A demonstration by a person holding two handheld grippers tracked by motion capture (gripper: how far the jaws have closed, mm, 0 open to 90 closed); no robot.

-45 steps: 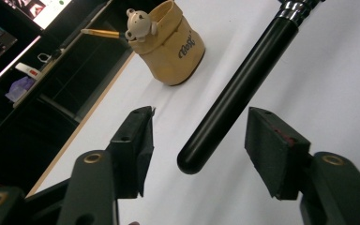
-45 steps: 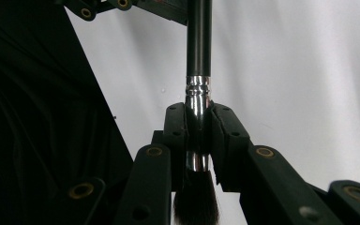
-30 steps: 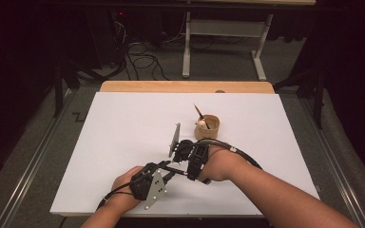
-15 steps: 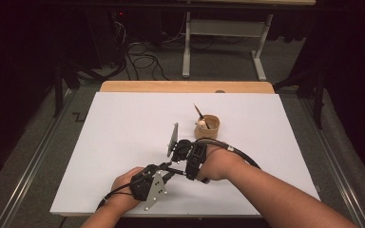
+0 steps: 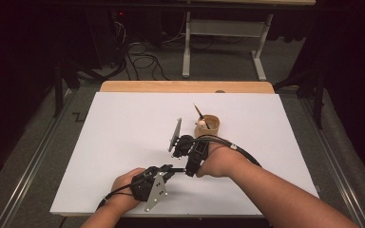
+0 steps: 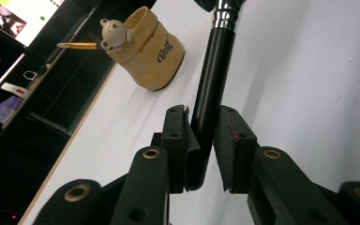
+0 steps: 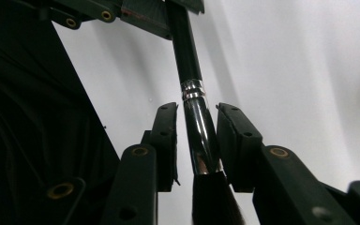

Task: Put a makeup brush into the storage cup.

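Brush (image 6: 212,79): black handle w/ chrome ferrule, held between both grippers above the board's near-middle, closer to its near edge than its far edge; bristle end lies at the right gripper, handle end at the left.
Left gripper (image 5: 167,169): near edge of the board, left of centre; jaws have just been closing; in the left gripper view the handle end sits between the pads, against the left one, w/ a gap still showing on the right.
Right gripper (image 5: 186,147): just beyond the left one; jaws have just been opening; ferrule stands between the pads, gaps on both sides.
Holder (image 5: 209,126): tan cup w/ small bear figure and a pencil, toward the board's far edge, right of centre.
Board (image 5: 123,123): white, lying on the table.
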